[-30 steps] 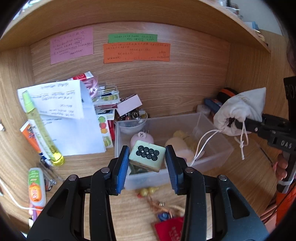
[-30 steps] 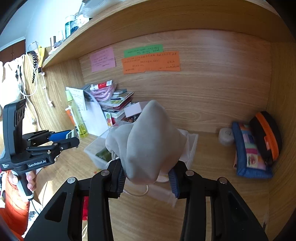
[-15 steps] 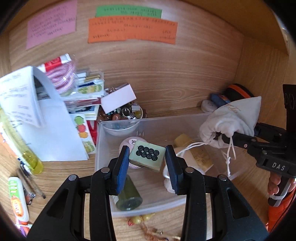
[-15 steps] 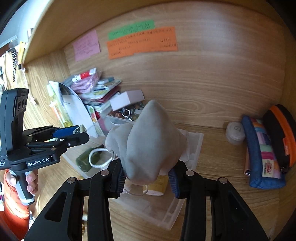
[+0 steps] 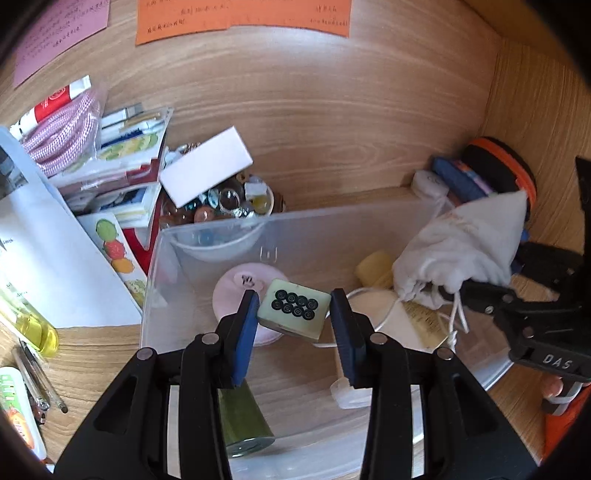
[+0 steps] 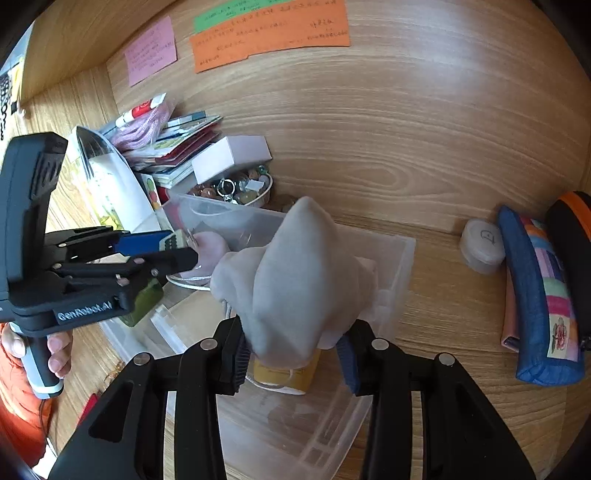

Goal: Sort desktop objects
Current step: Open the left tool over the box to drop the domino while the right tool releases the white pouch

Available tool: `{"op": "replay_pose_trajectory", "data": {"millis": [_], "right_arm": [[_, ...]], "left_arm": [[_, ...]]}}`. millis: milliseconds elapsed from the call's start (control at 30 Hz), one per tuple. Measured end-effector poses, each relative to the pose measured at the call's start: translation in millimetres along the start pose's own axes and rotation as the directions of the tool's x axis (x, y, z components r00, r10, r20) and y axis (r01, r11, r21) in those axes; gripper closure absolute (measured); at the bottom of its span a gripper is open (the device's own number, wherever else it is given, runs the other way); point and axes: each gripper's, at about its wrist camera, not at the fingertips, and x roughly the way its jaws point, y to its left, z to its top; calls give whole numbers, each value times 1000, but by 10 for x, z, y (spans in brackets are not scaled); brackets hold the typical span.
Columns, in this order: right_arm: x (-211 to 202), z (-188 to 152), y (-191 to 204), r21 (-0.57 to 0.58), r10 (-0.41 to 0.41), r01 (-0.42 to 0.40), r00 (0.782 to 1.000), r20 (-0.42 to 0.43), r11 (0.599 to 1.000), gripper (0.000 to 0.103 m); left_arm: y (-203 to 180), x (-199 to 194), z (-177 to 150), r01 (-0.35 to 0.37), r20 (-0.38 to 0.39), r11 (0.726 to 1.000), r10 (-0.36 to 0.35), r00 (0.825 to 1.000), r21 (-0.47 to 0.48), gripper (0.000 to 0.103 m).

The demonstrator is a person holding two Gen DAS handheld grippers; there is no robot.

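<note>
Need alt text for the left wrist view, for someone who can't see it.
The left gripper holds a pale green mahjong tile with black circles over a clear plastic storage bin. At right, the right gripper holds a white drawstring cloth pouch over the same bin.

This is a home study nook: a wood-grain desk boxed in by matching back and side panels, like a desk under a shelf. Handwritten paper notes, an orange note, a green note and a pink note, stick to the back panel. A leaning stack of booklets, a bowl of glass beads and trinkets, a patchwork pencil case and a clear plastic storage bin holding small personal items crowd the surface.
</note>
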Motion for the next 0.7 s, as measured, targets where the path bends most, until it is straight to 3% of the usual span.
{"op": "replay_pose_trajectory", "data": {"millis": [367,700], "right_arm": [[53,-27,163,-78,-44,44,999,-6,996,59],[63,-50,244,-120,-78,78,997,2,990,40]], "left_arm": [[24,50,-84,-8,-28,1000,8,1000,1,64],[18,7,-98,-30,-9,999,30,1000,12,64]]}}
